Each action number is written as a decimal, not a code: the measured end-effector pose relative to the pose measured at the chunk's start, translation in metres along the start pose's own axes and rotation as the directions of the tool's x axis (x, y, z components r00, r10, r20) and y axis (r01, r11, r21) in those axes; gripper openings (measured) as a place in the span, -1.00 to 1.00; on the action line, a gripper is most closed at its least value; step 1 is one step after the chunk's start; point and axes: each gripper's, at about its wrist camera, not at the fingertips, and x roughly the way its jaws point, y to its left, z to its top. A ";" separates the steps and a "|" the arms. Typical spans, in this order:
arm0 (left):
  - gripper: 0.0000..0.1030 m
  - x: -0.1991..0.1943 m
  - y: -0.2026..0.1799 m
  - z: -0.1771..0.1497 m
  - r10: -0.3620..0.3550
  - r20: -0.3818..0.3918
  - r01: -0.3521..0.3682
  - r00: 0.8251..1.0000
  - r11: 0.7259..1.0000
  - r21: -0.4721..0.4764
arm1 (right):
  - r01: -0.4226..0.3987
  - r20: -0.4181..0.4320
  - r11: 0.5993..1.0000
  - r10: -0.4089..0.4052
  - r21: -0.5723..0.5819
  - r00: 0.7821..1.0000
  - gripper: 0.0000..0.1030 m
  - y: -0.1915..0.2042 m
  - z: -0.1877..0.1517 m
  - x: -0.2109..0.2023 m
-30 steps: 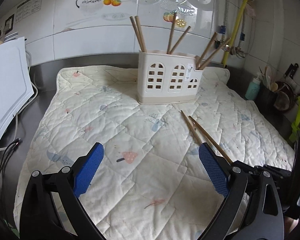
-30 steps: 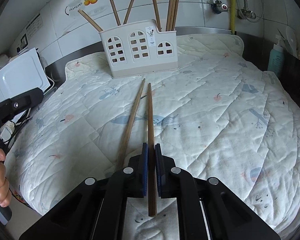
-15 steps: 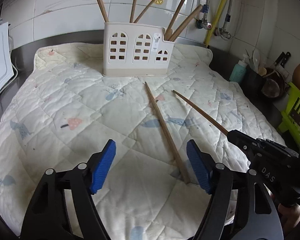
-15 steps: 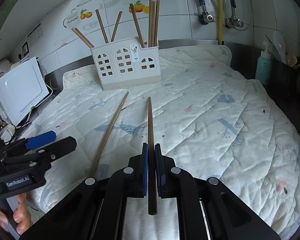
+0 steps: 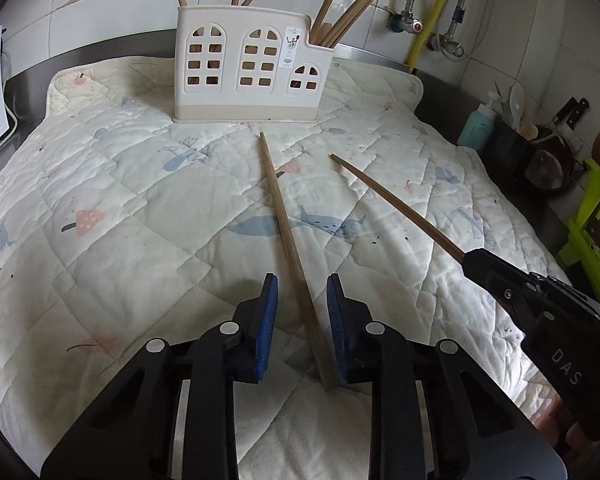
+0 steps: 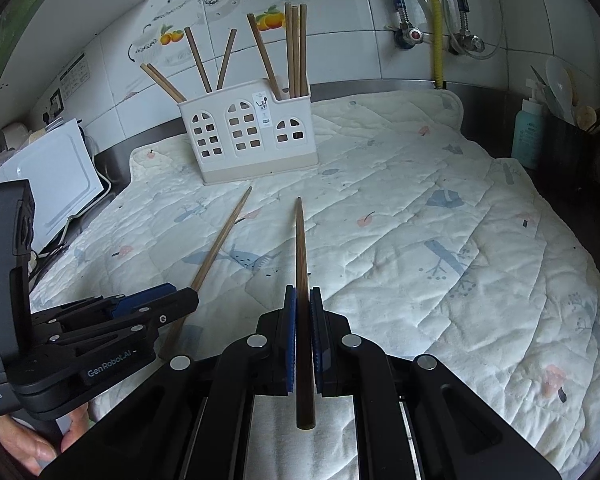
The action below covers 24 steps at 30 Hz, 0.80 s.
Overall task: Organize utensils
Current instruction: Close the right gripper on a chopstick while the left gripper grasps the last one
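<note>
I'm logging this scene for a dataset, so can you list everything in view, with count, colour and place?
Utensil holder: one, cream, at the back of the quilt.
Chopsticks in holder: about eight, brown, standing in it.
Loose chopstick: one, brown, lying on the quilt between the left gripper's fingers.
Held chopstick: one, brown, clamped in the right gripper.
Quilt: one, cream, printed, covering the counter.
Bottle: one, teal, far right.
Left gripper: black, blue pads, open.
Right gripper: black, blue pads, shut.

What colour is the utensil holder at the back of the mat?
Cream-white utensil holder with a beige base band and arched window cut-outs, clearest in the left wrist view.
</note>
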 end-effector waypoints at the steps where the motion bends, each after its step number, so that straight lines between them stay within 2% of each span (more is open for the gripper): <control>1: -0.52 0.002 0.001 0.000 -0.005 -0.005 0.005 1.000 1.000 -0.008 | -0.002 0.003 1.000 0.002 0.002 1.000 -0.87 -0.001 0.001 -0.001; 5: -0.52 0.005 0.001 0.000 -0.007 -0.008 0.007 1.000 1.000 -0.007 | -0.005 0.014 1.000 0.005 0.000 1.000 -0.87 -0.002 0.003 -0.004; 6: -0.60 0.005 -0.001 0.000 0.000 -0.007 0.000 1.000 1.000 0.000 | -0.005 0.016 1.000 0.005 -0.001 1.000 -0.87 -0.002 0.004 -0.004; 11: -0.62 0.005 -0.011 -0.004 0.046 0.006 -0.047 0.999 0.999 0.027 | -0.003 0.023 1.000 0.003 -0.001 1.000 -0.87 -0.002 0.004 -0.005; 15: -0.79 0.006 -0.012 -0.003 0.089 0.005 -0.089 0.996 0.996 0.018 | 0.000 0.028 1.000 0.000 -0.003 1.000 -0.87 -0.002 0.004 -0.008; 18: -0.89 0.004 -0.008 0.000 0.081 -0.005 -0.081 0.997 0.997 0.001 | 0.002 0.039 1.000 -0.002 -0.002 0.999 -0.87 -0.002 0.007 -0.012; 24: -0.91 -0.014 0.004 0.008 0.033 0.021 -0.034 0.999 0.999 0.013 | 0.003 0.066 0.999 -0.001 -0.033 0.998 -0.87 0.002 0.015 -0.023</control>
